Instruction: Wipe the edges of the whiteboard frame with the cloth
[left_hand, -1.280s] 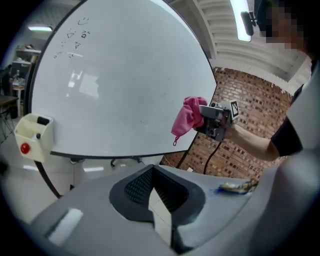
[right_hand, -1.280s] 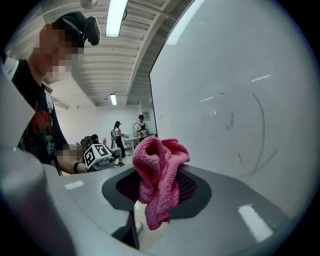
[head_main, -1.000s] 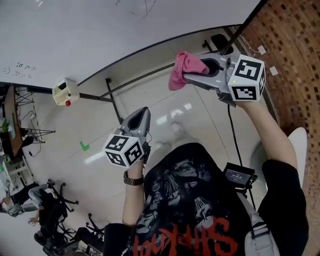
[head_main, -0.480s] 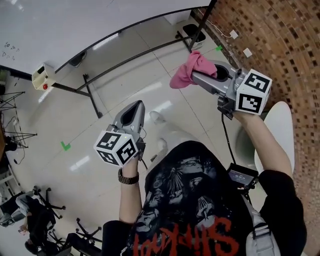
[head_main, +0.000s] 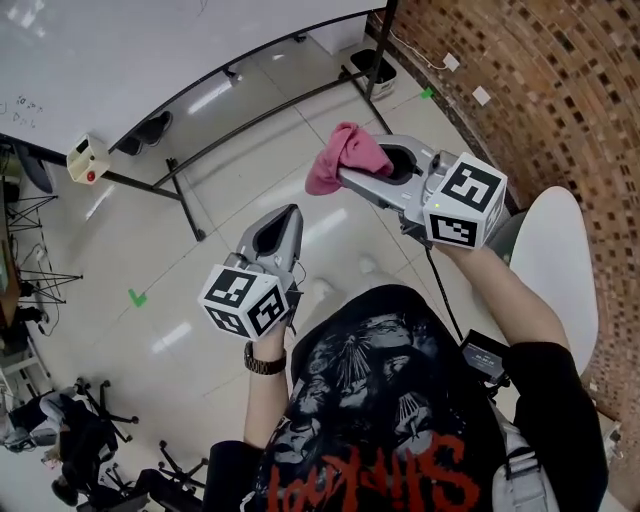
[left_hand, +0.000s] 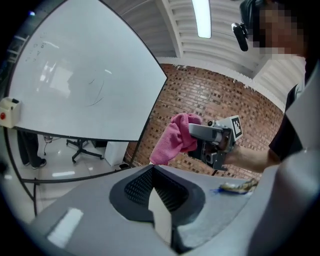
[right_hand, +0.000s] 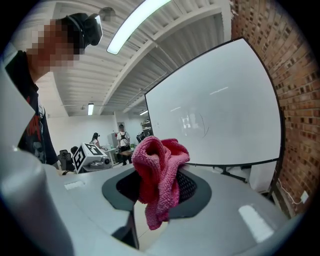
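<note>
Right gripper view is showing the pink cloth (right_hand: 156, 165) bunching between the jaws of the right claw (right_hand: 160, 192), which is clamping it tight. Head view is showing that cloth hanging in the air over the floor (head_main: 250, 170), well apart from the whiteboard (head_main: 150, 50) and its dark frame (head_main: 262, 52). Nearer the person, the left claw (head_main: 285, 215) is sitting closed, gripping nothing.

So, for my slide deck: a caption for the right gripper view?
Right hand-held gripper shut on a pink cloth, whiteboard ahead.
</note>
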